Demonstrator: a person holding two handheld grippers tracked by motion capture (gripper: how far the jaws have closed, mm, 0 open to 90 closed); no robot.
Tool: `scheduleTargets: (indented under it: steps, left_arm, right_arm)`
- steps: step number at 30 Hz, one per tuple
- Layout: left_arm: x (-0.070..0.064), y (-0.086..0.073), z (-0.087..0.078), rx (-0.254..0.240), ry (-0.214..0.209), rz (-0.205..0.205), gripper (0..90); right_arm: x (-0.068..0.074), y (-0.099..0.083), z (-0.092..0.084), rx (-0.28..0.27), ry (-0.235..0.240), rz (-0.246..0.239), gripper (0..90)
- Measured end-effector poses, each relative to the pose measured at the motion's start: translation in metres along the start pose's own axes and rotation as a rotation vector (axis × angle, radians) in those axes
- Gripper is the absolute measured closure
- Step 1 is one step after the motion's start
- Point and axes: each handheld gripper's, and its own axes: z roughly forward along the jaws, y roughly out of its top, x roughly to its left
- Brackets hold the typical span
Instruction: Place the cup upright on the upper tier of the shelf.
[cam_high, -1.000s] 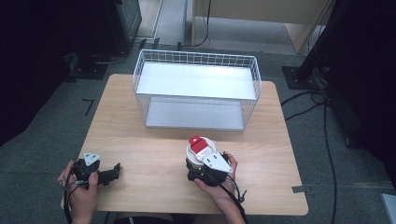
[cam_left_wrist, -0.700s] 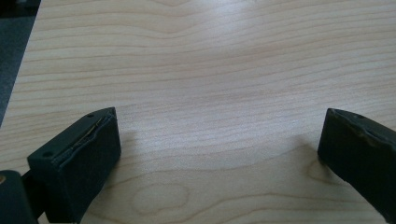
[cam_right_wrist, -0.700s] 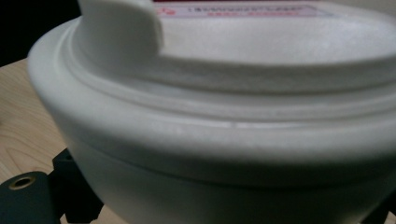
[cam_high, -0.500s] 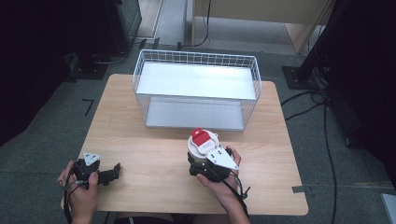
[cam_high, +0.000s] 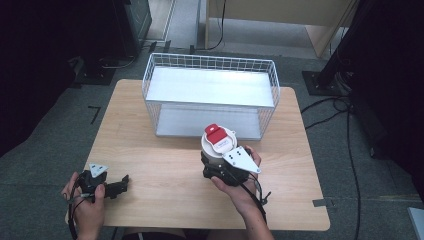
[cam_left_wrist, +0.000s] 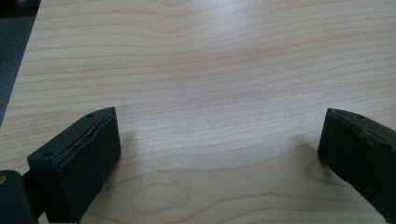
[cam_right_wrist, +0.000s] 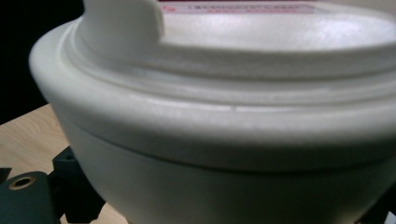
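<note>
A white tub with a red-and-white lid (cam_high: 218, 141) is held upright just above the table, a little in front of the wire basket (cam_high: 210, 95). My right gripper (cam_high: 220, 167) is shut on the tub's lower body. The right gripper view has the tub's white rim (cam_right_wrist: 224, 116) close up, with a black jaw at the lower left. My left gripper (cam_high: 117, 186) rests near the table's front left corner, pointing right. Its jaws stand wide apart over bare wood (cam_left_wrist: 210, 93), with nothing between them.
The white wire basket stands at the back middle of the wooden table (cam_high: 165, 195), its front open side facing me. Dark stands and cables (cam_high: 330, 105) lie on the floor to the right.
The right gripper has carried the tub upward and a little forward toward the basket. The left gripper has stayed in place.
</note>
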Motion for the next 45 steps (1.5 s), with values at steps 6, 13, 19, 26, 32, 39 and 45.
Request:
scheduleTargets:
  steps: [6,13,19,26,32,39,45]
  left_arm:
    - [0.000,0.000,0.000,0.002,-0.001,0.000,0.0]
    - [0.000,0.000,0.000,0.001,-0.001,0.000,0.0]
    - [0.000,0.000,0.000,0.001,-0.001,0.000,0.0]
    - [0.000,0.000,0.000,0.001,-0.001,0.000,0.0]
    - [0.000,0.000,0.000,0.001,-0.001,0.000,0.0]
    - [0.000,0.000,0.000,0.000,0.000,0.001,0.0]
    - [0.000,0.000,0.000,0.000,0.000,0.002,0.0]
  right_arm:
    - [-0.005,0.015,-0.001,-0.025,-0.003,0.005,8.4]
    - [-0.012,0.041,0.002,-0.052,-0.026,-0.007,8.4]
    - [-0.018,0.057,0.006,-0.076,-0.032,-0.002,8.4]
    - [-0.027,0.080,0.015,-0.117,-0.059,0.007,8.4]
    - [-0.034,0.094,0.022,-0.132,-0.075,0.010,8.4]
    - [-0.042,0.109,0.034,-0.136,-0.099,-0.002,8.4]
    - [-0.048,0.120,0.045,-0.148,-0.120,0.001,8.4]
